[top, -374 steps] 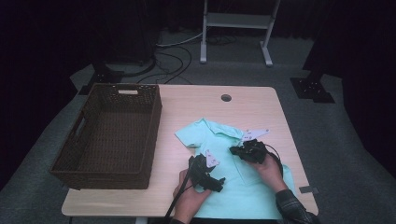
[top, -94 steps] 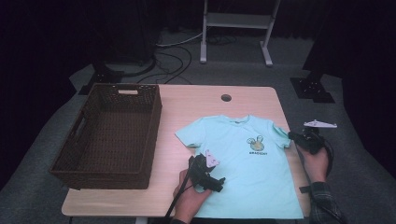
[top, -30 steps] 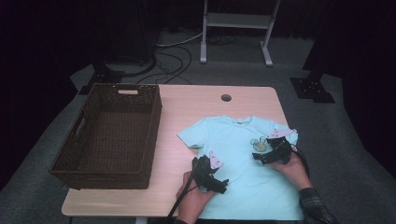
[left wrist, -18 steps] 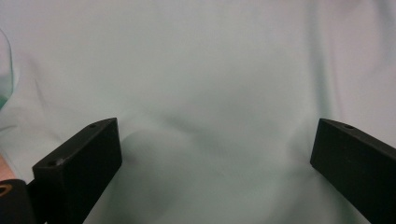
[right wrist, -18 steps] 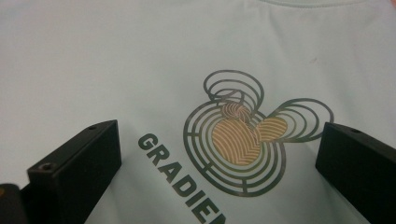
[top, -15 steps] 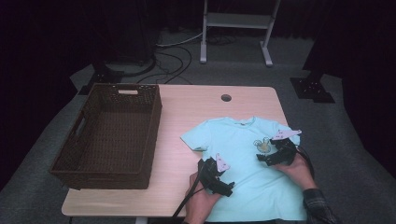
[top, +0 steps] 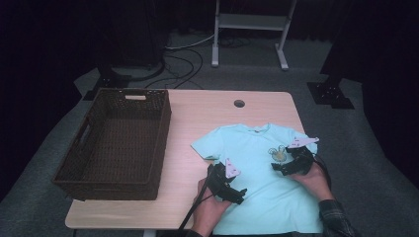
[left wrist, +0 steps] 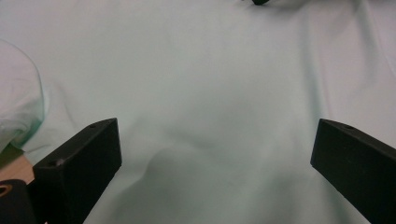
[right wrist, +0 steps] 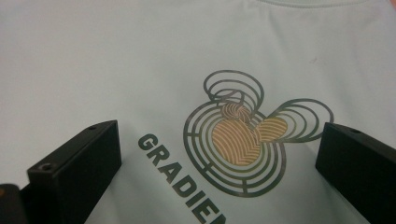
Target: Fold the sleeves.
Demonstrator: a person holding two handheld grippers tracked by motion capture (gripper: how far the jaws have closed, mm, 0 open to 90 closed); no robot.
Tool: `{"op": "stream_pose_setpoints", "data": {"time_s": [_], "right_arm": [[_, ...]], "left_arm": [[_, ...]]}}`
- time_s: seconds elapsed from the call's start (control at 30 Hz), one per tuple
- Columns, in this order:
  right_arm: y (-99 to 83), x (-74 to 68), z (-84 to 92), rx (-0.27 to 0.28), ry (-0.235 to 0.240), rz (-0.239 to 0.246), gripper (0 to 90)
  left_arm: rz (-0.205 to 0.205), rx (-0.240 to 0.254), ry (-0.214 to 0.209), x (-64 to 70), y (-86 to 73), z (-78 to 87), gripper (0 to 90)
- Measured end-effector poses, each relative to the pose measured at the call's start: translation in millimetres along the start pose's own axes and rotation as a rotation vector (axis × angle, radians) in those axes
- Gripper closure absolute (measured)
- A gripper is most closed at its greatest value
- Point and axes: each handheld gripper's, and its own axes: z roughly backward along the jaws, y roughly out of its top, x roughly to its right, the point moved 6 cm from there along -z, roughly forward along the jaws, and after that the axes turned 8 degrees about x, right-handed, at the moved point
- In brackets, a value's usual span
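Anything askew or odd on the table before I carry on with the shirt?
Only small things. The t-shirt lies flat, front up, but its hem hangs over the near edge of the table, and one sleeve edge is curled up in the left gripper view. The wicker basket sits square. No damage visible.

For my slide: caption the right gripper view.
Open right gripper poised over the mint T-shirt, jaws either side of its ringed logo.

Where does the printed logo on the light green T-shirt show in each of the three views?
High view: the logo sits on the T-shirt chest, just left of the right gripper.
Left gripper view: plain shirt cloth between open jaws; the logo is not in it.
Right gripper view: the logo lies centre-right, between the open jaws.
Shared landmark: the light green cloth.
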Motion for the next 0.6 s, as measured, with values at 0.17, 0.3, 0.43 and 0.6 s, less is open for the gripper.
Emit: {"op": "stream_pose_setpoints", "data": {"time_s": [0.17, 0.3, 0.43, 0.6], "right_arm": [[0.0, 0.2, 0.0, 0.001, 0.0, 0.0, 0.0], [0.0, 0.1, 0.0, 0.0, 0.0, -0.001, 0.0], [0.0, 0.0, 0.0, 0.0, 0.0, -0.001, 0.0], [0.0, 0.1, 0.0, 0.0, 0.0, -0.001, 0.0]], "left_arm": [[0.006, 0.023, -0.001, -5.7, 6.2, 5.2, 0.9], [0.012, 0.031, -0.004, -10.0, 8.9, 7.6, 0.9], [0.012, 0.032, -0.002, -13.8, 10.4, 7.5, 0.9], [0.009, 0.046, -0.002, -18.9, 14.1, 7.9, 0.9]]}}
